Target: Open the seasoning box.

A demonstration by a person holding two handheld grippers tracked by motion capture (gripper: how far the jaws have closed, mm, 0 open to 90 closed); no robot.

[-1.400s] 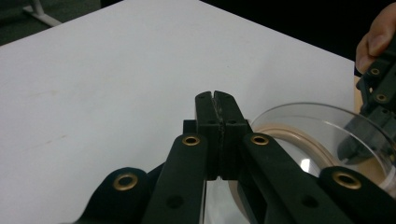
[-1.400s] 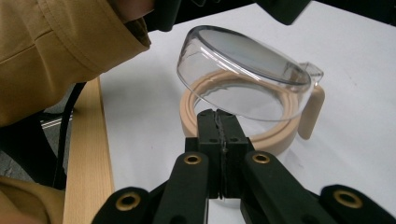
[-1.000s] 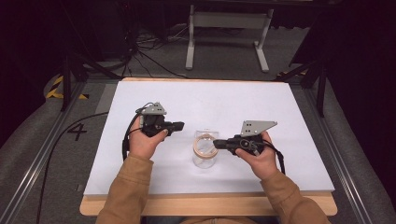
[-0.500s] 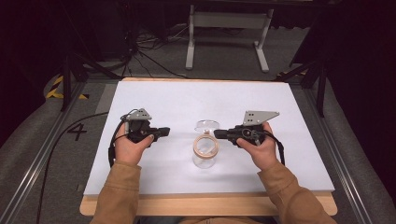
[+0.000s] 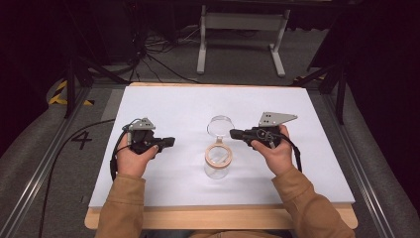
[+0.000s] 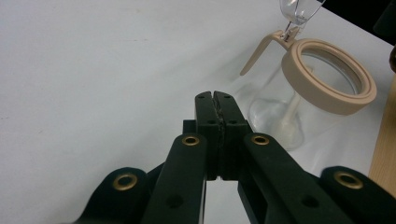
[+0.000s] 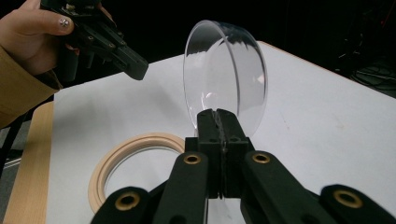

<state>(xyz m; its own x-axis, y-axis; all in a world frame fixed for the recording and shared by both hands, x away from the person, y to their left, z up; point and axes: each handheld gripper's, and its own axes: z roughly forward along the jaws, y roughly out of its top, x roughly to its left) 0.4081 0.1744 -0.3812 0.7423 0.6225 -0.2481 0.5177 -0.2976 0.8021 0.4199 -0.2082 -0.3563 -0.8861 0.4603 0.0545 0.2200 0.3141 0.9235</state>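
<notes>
Surface: white table [image 5: 173,106], dark room behind.
Jar: I saw the glass jar [image 5: 218,161] near the front edge, centre.
Right hand-held gripper [image 5: 234,133]: nearer, clamped on the clear lid [image 5: 221,124], just behind the jar.
Left hand-held gripper [image 5: 171,142]: closed, empty, leftward.

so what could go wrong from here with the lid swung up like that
1. The right claw is shut on just the edge of the clear lid. Smooth plastic pinched at its rim could slip free and snap back down onto the beige ring.
2. Nothing steadies the jar: the left claw is shut and apart from it. Pulling further on the hinged lid may tip or drag the light jar across the white table.
</notes>
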